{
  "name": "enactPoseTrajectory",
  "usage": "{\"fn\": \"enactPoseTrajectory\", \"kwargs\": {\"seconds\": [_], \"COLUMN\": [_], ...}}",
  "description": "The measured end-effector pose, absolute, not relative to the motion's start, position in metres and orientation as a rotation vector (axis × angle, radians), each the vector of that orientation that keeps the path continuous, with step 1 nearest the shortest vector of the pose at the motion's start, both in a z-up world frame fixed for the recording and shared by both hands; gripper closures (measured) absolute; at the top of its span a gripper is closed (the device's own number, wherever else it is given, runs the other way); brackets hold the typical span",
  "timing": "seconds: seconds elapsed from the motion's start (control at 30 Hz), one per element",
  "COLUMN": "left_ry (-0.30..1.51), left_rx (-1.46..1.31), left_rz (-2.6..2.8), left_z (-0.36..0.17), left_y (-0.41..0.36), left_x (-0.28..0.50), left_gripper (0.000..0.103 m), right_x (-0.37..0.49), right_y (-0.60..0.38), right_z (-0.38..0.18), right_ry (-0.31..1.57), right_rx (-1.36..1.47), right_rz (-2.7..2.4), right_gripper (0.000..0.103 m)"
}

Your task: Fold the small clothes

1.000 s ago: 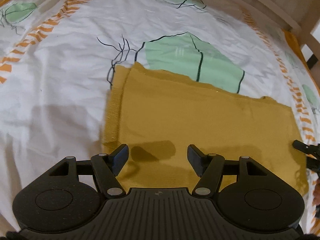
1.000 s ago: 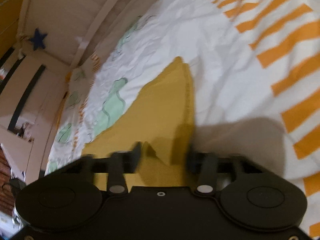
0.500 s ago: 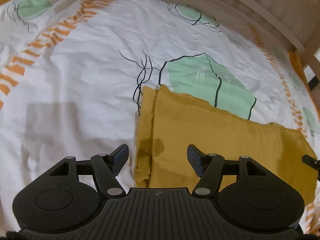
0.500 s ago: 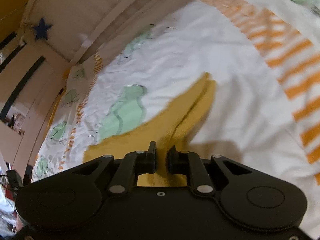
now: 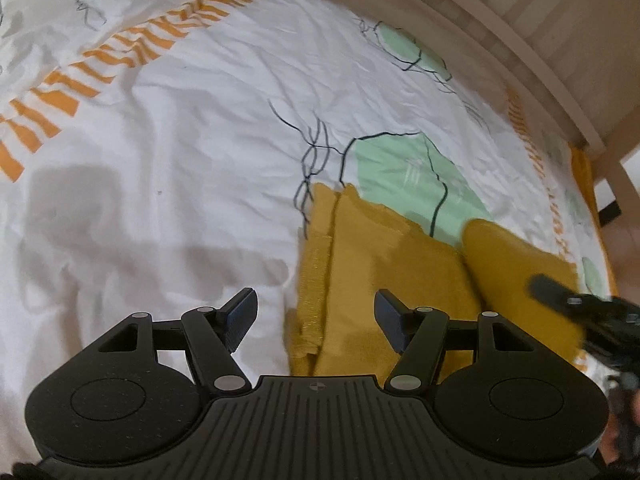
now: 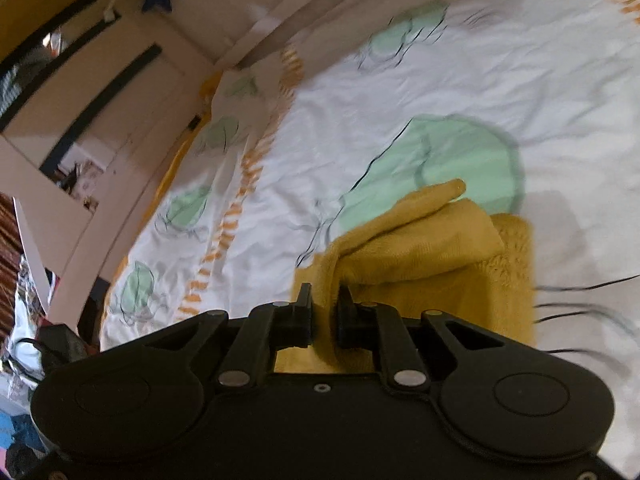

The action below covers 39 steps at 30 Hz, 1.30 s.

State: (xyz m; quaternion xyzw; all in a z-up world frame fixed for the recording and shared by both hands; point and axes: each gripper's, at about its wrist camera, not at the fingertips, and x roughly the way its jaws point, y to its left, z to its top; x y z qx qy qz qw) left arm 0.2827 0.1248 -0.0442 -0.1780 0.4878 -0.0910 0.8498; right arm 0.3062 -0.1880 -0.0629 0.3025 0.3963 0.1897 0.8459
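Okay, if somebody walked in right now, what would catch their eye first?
The mustard yellow garment lying on the white bedsheet printed with green shapes and orange stripes. The right gripper is shut on one end of it, lifting that end over the rest, while the left gripper hovers open above its ribbed edge.

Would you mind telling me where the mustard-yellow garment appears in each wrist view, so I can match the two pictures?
Left wrist: mustard-yellow garment lies centre-right, just beyond the open left gripper.
Right wrist: garment lies lower centre, pinched by the right gripper.
Shared landmark: the large green patch on the sheet behind it.
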Motion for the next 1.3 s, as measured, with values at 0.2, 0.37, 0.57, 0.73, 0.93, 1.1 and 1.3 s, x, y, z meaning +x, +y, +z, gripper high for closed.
{"fn": "enactPoseTrajectory", "kwargs": {"seconds": [0.2,0.37,0.57,0.73,0.93,1.1,1.3], "left_ry": [1.042,1.042,1.037,1.042,1.049,1.059,1.077], "left_rx": [-0.397,-0.396,-0.380,-0.384,-0.375,-0.368,-0.360], "left_rz": [-0.159,-0.174,-0.155,-0.142,-0.154,-0.187,-0.194], "left_z": [-0.047,-0.045,-0.046,-0.047,-0.048,-0.050,-0.054], "left_y": [0.136,0.134,0.136,0.139,0.136,0.131,0.129], "left_x": [0.287,0.289,0.290,0.291,0.292,0.293,0.293], "left_gripper": [0.040,0.040,0.040,0.040,0.040,0.040,0.040], "right_x": [0.318,0.313,0.304,0.298,0.290,0.258,0.208], "right_y": [-0.133,-0.109,-0.102,-0.113,-0.130,-0.116,-0.079], "right_z": [-0.090,-0.094,-0.079,-0.057,-0.065,-0.078,-0.079], "right_ry": [0.908,0.911,0.841,0.771,0.803,0.806,0.693], "right_rx": [0.529,0.435,0.434,0.464,0.400,0.269,0.002], "right_rz": [0.386,0.386,0.499,0.524,0.457,0.488,0.564], "right_gripper": [0.084,0.076,0.075,0.075,0.075,0.072,0.041]}}
